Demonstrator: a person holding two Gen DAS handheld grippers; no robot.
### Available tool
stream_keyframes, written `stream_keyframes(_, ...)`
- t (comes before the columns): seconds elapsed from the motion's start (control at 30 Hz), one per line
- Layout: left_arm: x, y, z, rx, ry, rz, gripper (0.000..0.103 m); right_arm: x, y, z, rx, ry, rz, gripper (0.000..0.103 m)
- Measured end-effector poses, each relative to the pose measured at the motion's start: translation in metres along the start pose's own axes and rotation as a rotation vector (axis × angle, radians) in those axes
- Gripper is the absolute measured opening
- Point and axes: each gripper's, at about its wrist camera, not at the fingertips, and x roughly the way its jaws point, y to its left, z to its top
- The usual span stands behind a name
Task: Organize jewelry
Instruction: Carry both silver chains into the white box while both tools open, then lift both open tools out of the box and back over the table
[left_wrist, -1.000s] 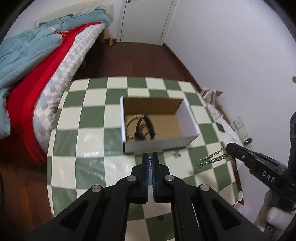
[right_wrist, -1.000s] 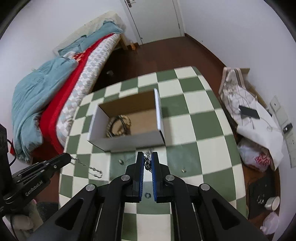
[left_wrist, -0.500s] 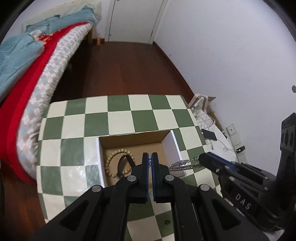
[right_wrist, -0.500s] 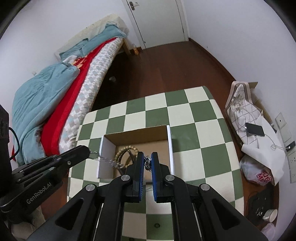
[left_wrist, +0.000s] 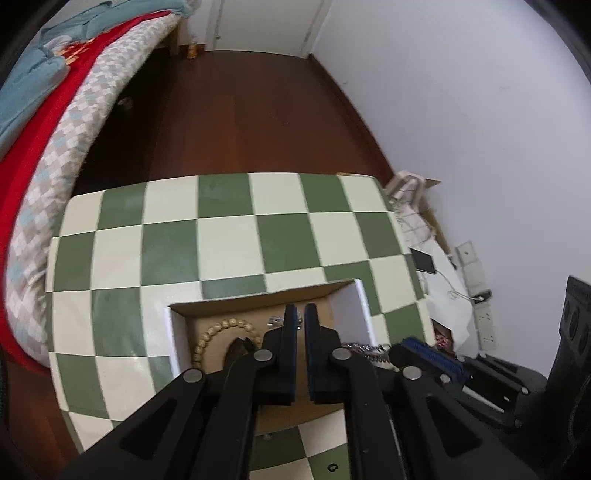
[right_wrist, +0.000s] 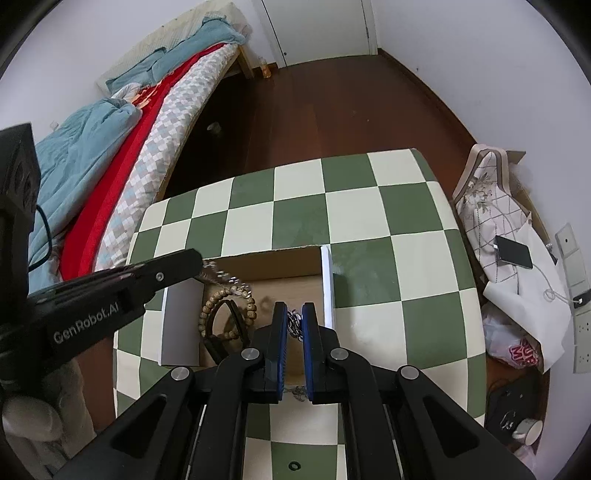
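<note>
An open cardboard box (right_wrist: 328, 280) sits on the green-and-white checked table (right_wrist: 369, 206). Inside lie a wooden bead bracelet (right_wrist: 207, 310) and a dark band (right_wrist: 218, 343). A silver chain (right_wrist: 221, 277) is stretched over the box between both grippers. My left gripper (left_wrist: 300, 318) is shut on one end of the chain (left_wrist: 365, 349); it also shows in the right wrist view (right_wrist: 192, 264). My right gripper (right_wrist: 293, 325) is shut on the other end; in the left wrist view it sits at right (left_wrist: 410, 349). The bracelet (left_wrist: 214, 332) and box (left_wrist: 356, 306) show there too.
A bed with red and blue covers (right_wrist: 110, 147) stands left of the table. Bags, a phone (right_wrist: 513, 252) and a power strip lie on the floor to the right. A small ring (right_wrist: 294, 466) lies on the table near its front edge.
Both grippers carried the chain from in front of the box forward and over it. The chain now hangs above the box interior, still held at both ends.
</note>
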Motion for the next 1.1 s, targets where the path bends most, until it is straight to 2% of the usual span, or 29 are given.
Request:
stream_keyframes(0.07,0.0,0.002,0.001,-0.005,0.004,0.012,0.006,0.006,-0.002,0.001,0.012,0.037,-0.002,0.009)
stream_keyframes(0.13,-0.002,0.003,0.001,0.001,-0.004,0.063,0.007,0.008,-0.003,0.0,0.009,0.047,-0.018,0.016)
stream_keyframes(0.17,-0.004,0.004,-0.001,0.006,-0.016,0.084,0.01,0.008,-0.003,-0.001,0.008,0.048,-0.029,0.03)
stream_keyframes(0.2,-0.006,0.006,-0.003,0.006,-0.028,0.111,0.021,0.007,-0.002,-0.002,0.007,0.048,-0.032,0.043)
stream_keyframes(0.23,-0.008,0.009,-0.005,0.006,-0.037,0.142,0.032,0.007,-0.002,-0.003,0.002,0.048,-0.042,0.048)
stream_keyframes(0.27,-0.01,0.011,-0.007,0.004,-0.049,0.165,0.063,0.006,-0.001,-0.004,-0.006,0.045,-0.058,0.053)
stream_keyframes(0.3,-0.013,0.015,-0.012,-0.003,-0.072,0.196,0.088,0.005,0.0,-0.006,-0.014,0.041,-0.081,0.055)
stream_keyframes(0.33,-0.016,0.019,-0.015,-0.009,-0.092,0.22,0.093,0.005,0.001,-0.008,-0.02,0.039,-0.095,0.057)
stream_keyframes(0.37,-0.019,0.023,-0.022,-0.012,-0.117,0.252,0.093,0.006,0.002,-0.012,-0.031,0.039,-0.12,0.066)
stream_keyframes(0.4,-0.02,0.026,-0.026,-0.012,-0.121,0.275,0.094,0.006,0.003,-0.014,-0.038,0.039,-0.136,0.08)
stream_keyframes(0.43,-0.02,0.029,-0.031,-0.011,-0.12,0.301,0.096,0.008,0.005,-0.017,-0.049,0.04,-0.158,0.087)
stream_keyframes(0.47,-0.02,0.031,-0.035,-0.01,-0.121,0.318,0.103,0.009,0.006,-0.021,-0.058,0.041,-0.172,0.094)
stream_keyframes(0.6,-0.023,0.041,-0.057,-0.015,-0.152,0.369,0.103,0.017,0.01,-0.033,-0.085,0.053,-0.202,0.103)
stream_keyframes(0.77,-0.028,0.049,-0.076,-0.03,-0.158,0.391,0.103,0.02,0.016,-0.046,-0.111,0.037,-0.234,0.103)
stream_keyframes(1.1,-0.058,0.042,-0.098,-0.031,-0.224,0.418,0.103,0.003,0.025,-0.062,-0.111,0.003,-0.209,0.103)
